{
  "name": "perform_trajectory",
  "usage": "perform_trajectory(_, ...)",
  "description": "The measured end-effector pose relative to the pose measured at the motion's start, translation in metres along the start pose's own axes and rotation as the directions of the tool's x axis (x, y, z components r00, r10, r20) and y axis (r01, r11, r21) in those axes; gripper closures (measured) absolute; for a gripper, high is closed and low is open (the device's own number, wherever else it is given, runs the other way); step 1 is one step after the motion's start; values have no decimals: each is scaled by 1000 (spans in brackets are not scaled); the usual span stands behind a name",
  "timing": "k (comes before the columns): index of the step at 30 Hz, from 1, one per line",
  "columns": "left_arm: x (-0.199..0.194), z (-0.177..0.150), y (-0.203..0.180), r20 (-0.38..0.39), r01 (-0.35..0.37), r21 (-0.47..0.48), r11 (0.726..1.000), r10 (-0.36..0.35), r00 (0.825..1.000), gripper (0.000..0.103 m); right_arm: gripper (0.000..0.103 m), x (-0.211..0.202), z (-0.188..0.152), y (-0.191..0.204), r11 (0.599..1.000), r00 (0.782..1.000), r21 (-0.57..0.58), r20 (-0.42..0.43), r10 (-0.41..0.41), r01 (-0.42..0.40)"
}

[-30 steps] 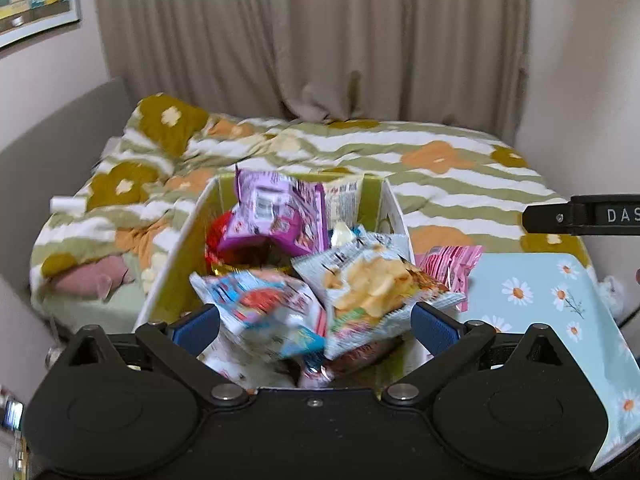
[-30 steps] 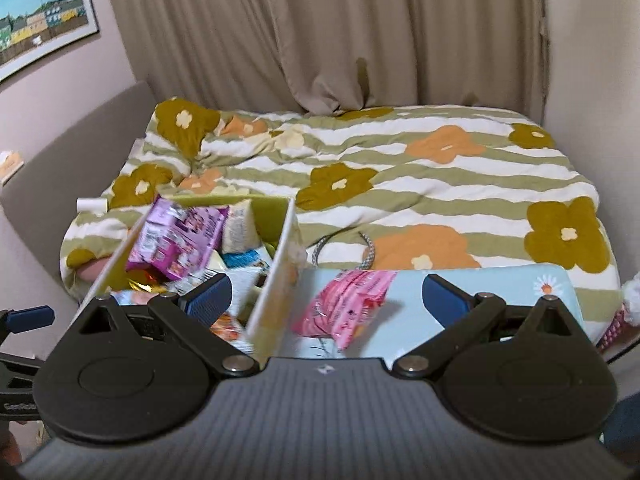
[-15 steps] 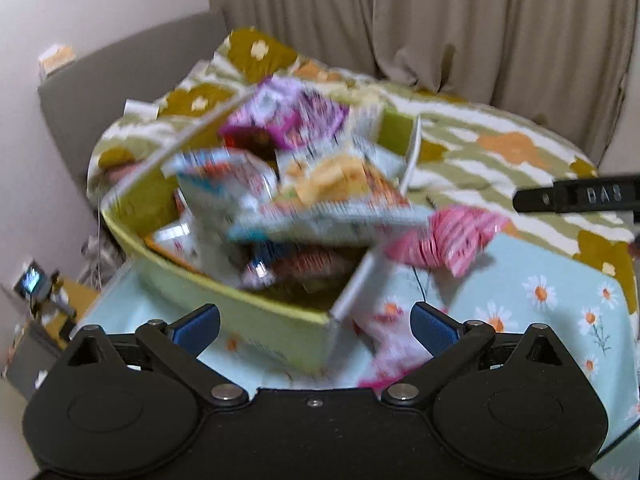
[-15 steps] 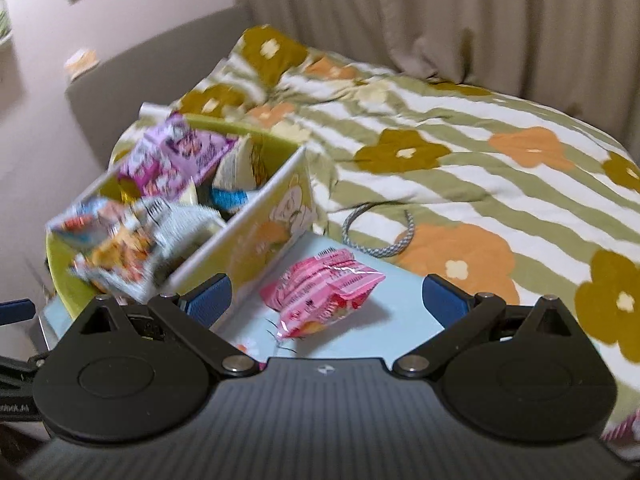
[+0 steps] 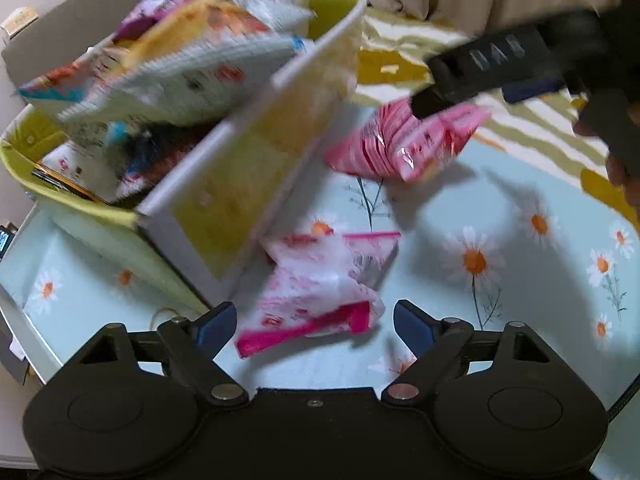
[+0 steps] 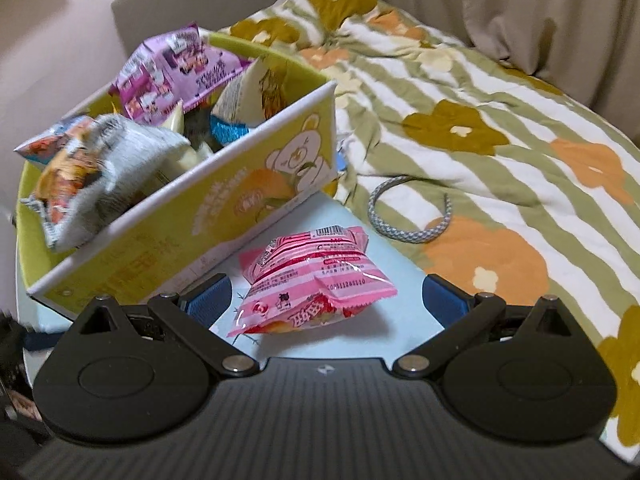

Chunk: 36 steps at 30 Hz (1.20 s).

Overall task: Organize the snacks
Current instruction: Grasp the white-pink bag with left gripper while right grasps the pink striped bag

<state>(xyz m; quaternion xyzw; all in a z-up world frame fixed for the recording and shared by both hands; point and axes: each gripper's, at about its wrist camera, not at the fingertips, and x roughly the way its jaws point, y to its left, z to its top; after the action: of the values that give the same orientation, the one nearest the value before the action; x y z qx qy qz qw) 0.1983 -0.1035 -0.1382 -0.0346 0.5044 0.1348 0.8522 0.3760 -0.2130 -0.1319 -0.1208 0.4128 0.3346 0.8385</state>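
A yellow-green cardboard box [image 5: 244,188] [image 6: 200,216] stuffed with snack bags stands on a pale blue daisy-print table [image 5: 500,216]. Beside the box lies a white and pink packet [image 5: 320,292]. My left gripper [image 5: 316,320] is low over it, its jaws closing with the packet between them, and the pads are still clear of it. Farther back lies a pink striped packet [image 5: 404,144] [image 6: 316,280]. My right gripper [image 6: 328,300] hangs open around that one, its pads apart from the wrapper. One finger [image 5: 480,64] of it shows in the left wrist view.
The table [image 6: 404,280] stands against a bed with a green-striped flowered quilt [image 6: 500,128]. A grey braided hairband [image 6: 412,216] lies on the quilt near the table's edge. A curtain [image 6: 520,8] hangs behind. A hand [image 5: 624,168] holds the right gripper.
Both grippers have come down and tilted towards the table, each nearing its packet. The left jaws have narrowed. The box and packets now fill the views.
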Motion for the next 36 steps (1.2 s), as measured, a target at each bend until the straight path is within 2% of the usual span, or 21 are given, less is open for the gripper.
perform_trajectory(5,2,4,-17,47,-85,58,995,83,995,15,0,16,5,1,999,999,-29,-21,29,-29)
perform_trajectory(10,23,12,-17,9,-89,55,994,89,996,16,0,30,7,1,998,998,-43,-43,45,-47)
perform_trajectory(14,35,16,-12,-21,-64,29,998,64,998,34,0,41,7,1,997,997,-53,-59,50,-53)
perform_trajectory(17,37,17,-11,-19,-40,31,999,41,999,44,0,49,7,1,997,996,-63,-73,50,-55)
perform_trajectory(19,36,16,-11,-20,-28,30,999,28,999,47,0,55,8,2,996,995,-69,-83,50,-56)
perform_trajectory(29,31,15,-5,-21,-10,22,1000,10,1000,48,0,80,8,12,988,990,-147,-135,28,-48)
perform_trajectory(36,27,13,0,-21,-6,19,1000,6,1000,49,0,80,5,15,982,989,-179,-144,26,-52)
